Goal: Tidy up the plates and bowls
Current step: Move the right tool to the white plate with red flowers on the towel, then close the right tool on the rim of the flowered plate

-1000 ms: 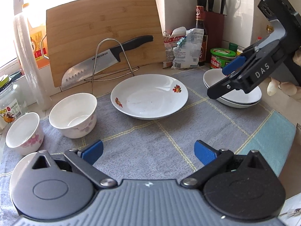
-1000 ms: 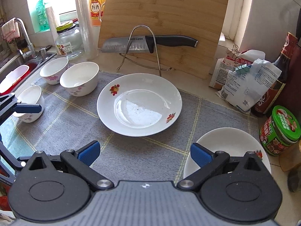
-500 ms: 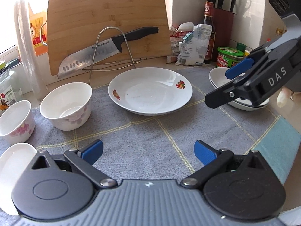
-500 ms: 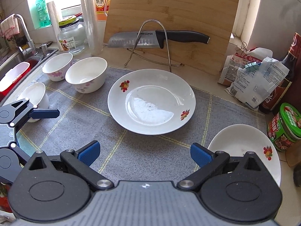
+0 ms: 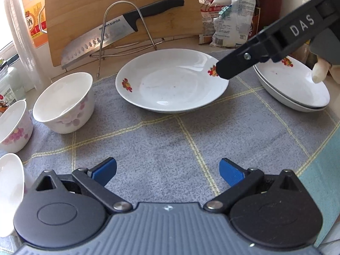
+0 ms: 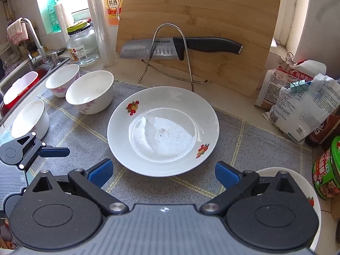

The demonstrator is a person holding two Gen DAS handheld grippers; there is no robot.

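Note:
A white flowered plate [image 5: 172,85] [image 6: 163,129] lies in the middle of the grey cloth [image 5: 170,144]. Two stacked plates [image 5: 293,85] lie to its right; their rim [image 6: 314,195] shows low right in the right wrist view. Three white bowls stand left: [image 5: 63,104], [image 5: 12,125], [image 5: 8,189]; in the right wrist view [image 6: 90,94], [image 6: 61,81], [image 6: 29,121]. My left gripper [image 5: 167,170] is open and empty over the cloth. My right gripper [image 6: 162,171] is open and empty just before the middle plate's near rim.
A bamboo cutting board [image 6: 197,25] leans at the back with a knife [image 6: 180,47] on a wire stand [image 6: 170,59]. Snack bags [image 6: 297,97], a bottle and a green tin [image 6: 327,170] stand right. A jar [image 6: 81,44] and the sink [image 6: 21,80] are left.
Both grippers have moved forward toward the middle plate, which looms larger. The right gripper now reaches over the plate's right rim in the left wrist view. Both stay open.

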